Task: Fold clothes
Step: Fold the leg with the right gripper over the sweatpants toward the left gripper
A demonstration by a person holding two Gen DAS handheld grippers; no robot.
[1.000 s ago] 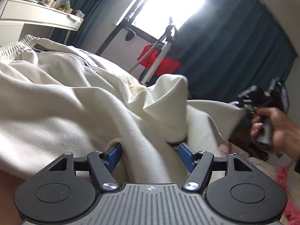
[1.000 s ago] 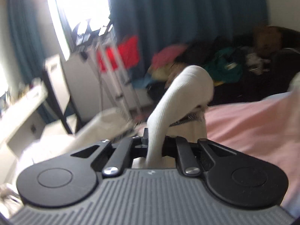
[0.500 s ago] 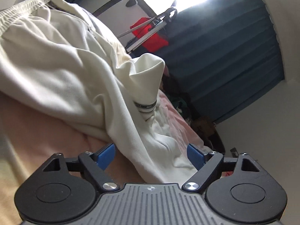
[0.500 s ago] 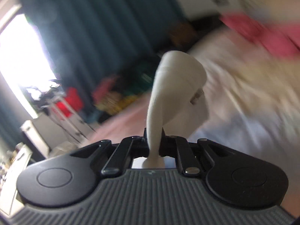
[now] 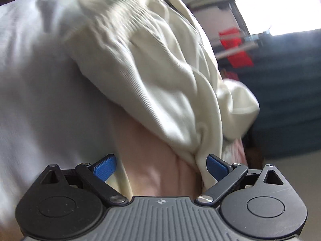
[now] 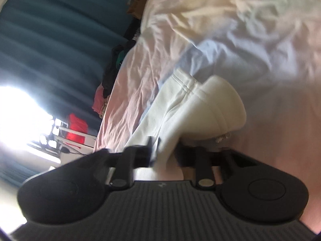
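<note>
The left gripper (image 5: 161, 167) was opening wide over the pink bed (image 5: 152, 160), holding nothing; the cream top (image 5: 160, 76) lay heaped just ahead; the right gripper (image 6: 163, 154) was opening, with a cream fold (image 6: 200, 108) between its jaws.

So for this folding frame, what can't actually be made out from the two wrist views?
- Left wrist view: the cream garment is motion-blurred and cut off by the top and left edges, so its type and fold stage are unclear.
- Right wrist view: blur smears the right gripper; its jaws are opening, but whether the pads still touch the fabric is unclear.
- Neither view shows the other gripper or the person's hands.
</note>
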